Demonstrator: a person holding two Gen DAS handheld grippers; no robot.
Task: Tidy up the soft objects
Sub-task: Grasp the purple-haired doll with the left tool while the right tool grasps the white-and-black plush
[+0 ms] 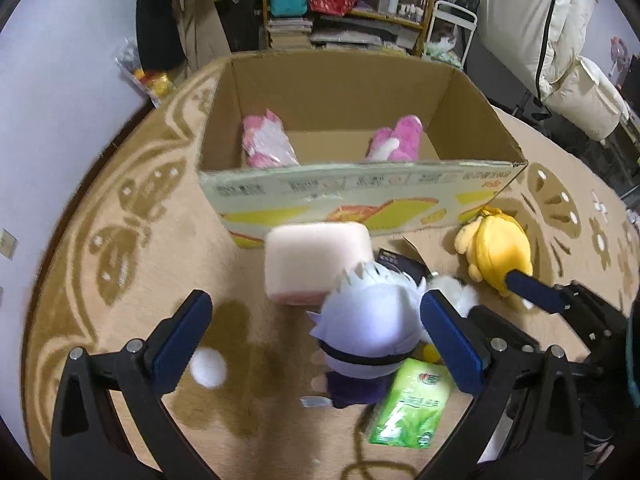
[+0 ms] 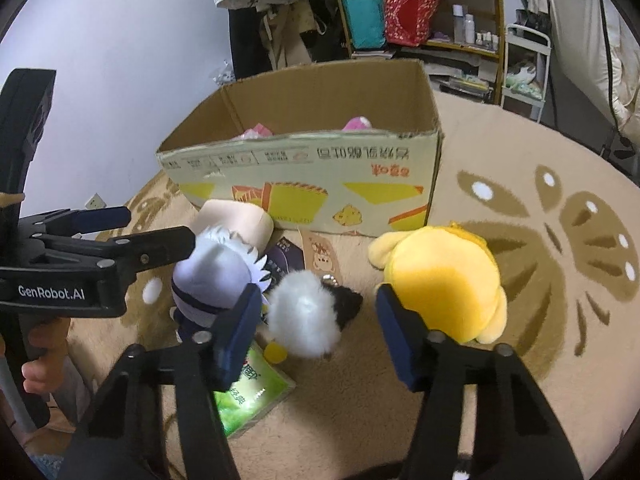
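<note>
An open cardboard box [image 1: 360,196] [image 2: 304,168] stands on the rug and holds two pink plush toys [image 1: 268,144] [image 1: 396,140]. In front of it lie a pale sponge block [image 1: 316,264] [image 2: 236,220], a white-haired doll [image 1: 368,328] [image 2: 216,280], a fluffy white and black plush [image 2: 308,316], a yellow plush [image 1: 500,252] [image 2: 444,280] and a green tissue pack [image 1: 408,408] [image 2: 252,396]. My left gripper [image 1: 316,336] is open over the rug with the doll between its fingers. My right gripper [image 2: 316,324] is open around the fluffy plush.
A small white pom-pom [image 1: 208,368] lies on the beige patterned rug [image 2: 520,240]. A dark card [image 2: 286,254] and a brown card [image 2: 320,260] lie by the box. Shelves [image 2: 424,8] and a white coat [image 1: 560,40] stand behind.
</note>
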